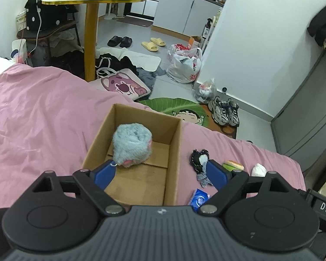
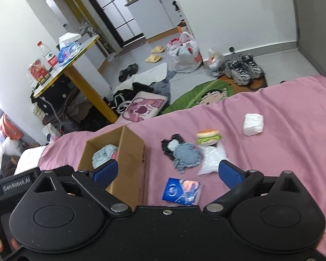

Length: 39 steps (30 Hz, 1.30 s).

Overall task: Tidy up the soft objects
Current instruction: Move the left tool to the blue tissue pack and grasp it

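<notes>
An open cardboard box (image 1: 173, 150) (image 2: 130, 152) sits on the pink bed. A fluffy grey-blue plush (image 1: 131, 145) (image 2: 103, 155) lies inside it. My left gripper (image 1: 160, 171) is open above the box's near end, holding nothing. To the right of the box lie a black and grey-blue cloth toy (image 1: 198, 163) (image 2: 182, 152), a plush burger (image 1: 232, 165) (image 2: 208, 137), a white soft packet (image 1: 258, 169) (image 2: 253, 124), a clear bag (image 2: 210, 156) and a blue tissue pack (image 1: 198, 199) (image 2: 181, 191). My right gripper (image 2: 167, 170) is open over these items, empty.
The pink bedsheet (image 1: 43, 119) (image 2: 282, 152) ends at the floor beyond the box. On the floor are a pink bear bag (image 1: 121, 84), a green mat (image 2: 202, 95), sneakers (image 1: 225, 111), plastic bags (image 1: 184, 65) and a yellow-legged table (image 1: 91, 39).
</notes>
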### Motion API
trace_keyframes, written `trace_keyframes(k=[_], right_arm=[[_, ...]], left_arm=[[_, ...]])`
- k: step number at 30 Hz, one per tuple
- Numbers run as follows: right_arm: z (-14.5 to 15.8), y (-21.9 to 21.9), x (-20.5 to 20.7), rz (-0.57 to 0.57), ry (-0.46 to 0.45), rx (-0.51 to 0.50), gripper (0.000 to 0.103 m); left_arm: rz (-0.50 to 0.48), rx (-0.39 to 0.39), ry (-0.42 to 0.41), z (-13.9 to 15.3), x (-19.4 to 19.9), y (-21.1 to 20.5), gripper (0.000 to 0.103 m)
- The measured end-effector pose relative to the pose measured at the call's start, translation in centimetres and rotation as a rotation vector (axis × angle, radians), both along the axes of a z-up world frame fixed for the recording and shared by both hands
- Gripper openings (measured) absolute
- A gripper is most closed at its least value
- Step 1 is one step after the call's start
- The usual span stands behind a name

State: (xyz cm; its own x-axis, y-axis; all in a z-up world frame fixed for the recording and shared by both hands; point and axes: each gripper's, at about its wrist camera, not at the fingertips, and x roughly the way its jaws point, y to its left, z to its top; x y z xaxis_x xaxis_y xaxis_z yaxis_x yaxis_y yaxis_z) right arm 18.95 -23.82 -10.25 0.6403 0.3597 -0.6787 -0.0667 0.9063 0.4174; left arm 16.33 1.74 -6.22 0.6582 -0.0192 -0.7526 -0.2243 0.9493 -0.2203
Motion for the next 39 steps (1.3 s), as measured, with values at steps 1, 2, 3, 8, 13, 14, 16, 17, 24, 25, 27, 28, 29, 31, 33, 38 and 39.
trace_keyframes(k=[1,2,3,8,13,14,16,17,24,25,27,28,29,31,33,38,39], right_arm=[[-0.1,-0.4,-0.1,-0.006,0.001,0.007,0.100],[-0.2,-0.9,-0.1,-0.016,0.003,0.018,0.100],[-0.3,-1.3,-0.1,-0.022,0.006,0.024,0.100],[-0.9,-2.8,-0.2,-0.021,0.017,0.043,0.100],[-0.6,-3.7,0.0,0.040,0.008,-0.004,0.100],[-0.6,-3.8,0.0,0.053,0.008,-0.018,0.100],[-0.7,-4.1,0.0,0.071,0.009,-0.035,0.100],[-0.8,-4.3,0.1,0.077,0.011,-0.040,0.100],[-1.3,-5.3,0.9,0.109,0.011,-0.051,0.100],[-1.4,-5.4,1.1,0.114,0.013,-0.053,0.100],[-1.8,-5.7,1.5,0.124,0.022,-0.046,0.100],[-1.9,-5.9,1.7,0.129,0.026,-0.047,0.100],[-2.1,-6.0,2.0,0.132,0.030,-0.049,0.100],[-2.3,-6.2,2.5,0.141,0.040,-0.048,0.100],[-2.6,-6.6,3.0,0.152,0.051,-0.013,0.100],[-3.3,-7.2,4.3,0.164,0.077,0.008,0.100],[-3.6,-7.4,4.6,0.164,0.086,0.010,0.100]], left_arm=[[-0.007,0.005,0.000,0.0,-0.1,-0.4,0.089],[-0.015,0.010,0.001,0.0,-0.2,-0.9,0.089],[-0.022,0.016,0.002,0.0,-0.3,-1.4,0.089],[-0.060,0.027,0.009,-0.4,-0.6,-3.5,0.089],[-0.095,0.053,0.020,-1.0,-0.4,-5.7,0.089],[-0.104,0.057,0.023,-1.1,-0.4,-6.1,0.089],[-0.124,0.062,0.025,-1.3,-0.4,-6.9,0.089],[-0.130,0.067,0.027,-1.5,-0.4,-7.3,0.089],[-0.166,0.087,0.046,-2.8,0.1,-9.8,0.089],[-0.176,0.091,0.048,-2.9,0.1,-10.1,0.089],[-0.192,0.097,0.052,-3.2,0.2,-10.8,0.089],[-0.194,0.099,0.054,-3.4,0.2,-11.0,0.089],[-0.195,0.101,0.058,-3.6,0.2,-11.3,0.089],[-0.199,0.105,0.070,-4.1,0.4,-11.7,0.089],[-0.203,0.108,0.084,-4.6,0.6,-12.0,0.089],[-0.208,0.114,0.121,-6.3,1.3,-12.5,0.089],[-0.211,0.115,0.129,-6.7,1.5,-12.8,0.089]])
